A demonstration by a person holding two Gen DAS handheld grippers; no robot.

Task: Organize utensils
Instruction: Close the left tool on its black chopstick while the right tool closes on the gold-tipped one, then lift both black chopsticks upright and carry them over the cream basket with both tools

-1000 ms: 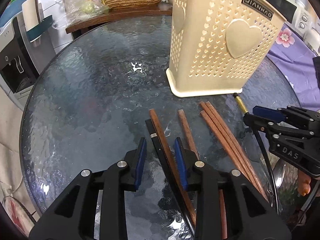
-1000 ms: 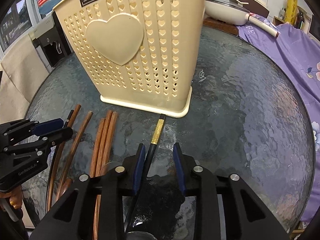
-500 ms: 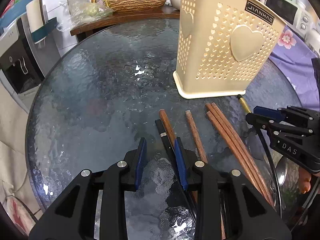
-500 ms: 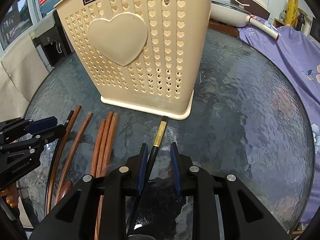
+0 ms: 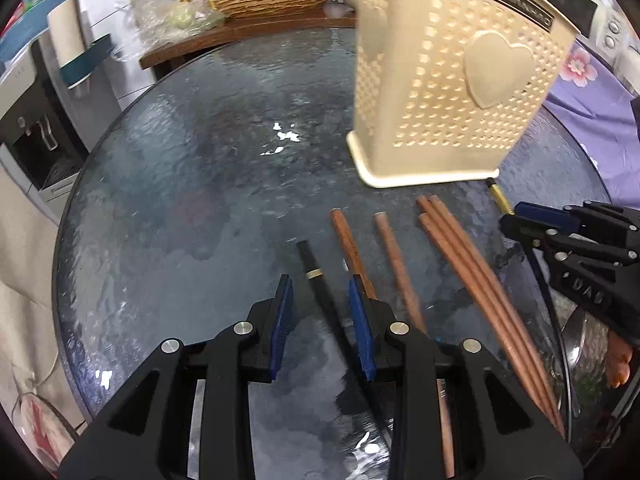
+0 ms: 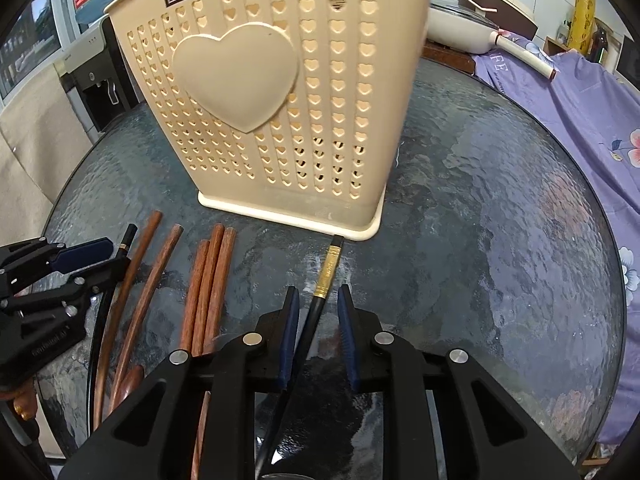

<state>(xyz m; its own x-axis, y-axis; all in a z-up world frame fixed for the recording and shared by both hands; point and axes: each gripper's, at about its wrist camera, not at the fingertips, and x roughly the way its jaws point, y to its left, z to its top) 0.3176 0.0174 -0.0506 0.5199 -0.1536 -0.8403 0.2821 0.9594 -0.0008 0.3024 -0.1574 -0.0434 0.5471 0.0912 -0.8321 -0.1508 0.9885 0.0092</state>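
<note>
— Step in hand? Right gripper (image 6: 318, 296)?
— Picking up. Closing around the black gold-banded chopstick (image 6: 324, 280), pads not yet pressing. Left gripper (image 5: 320, 292) parted around another black chopstick (image 5: 314, 272).
— Next?
— Probably finish closing, lift, drop into the cream utensil holder (image 6: 280, 92) just ahead on the worktop (image 6: 500, 240).
</note>
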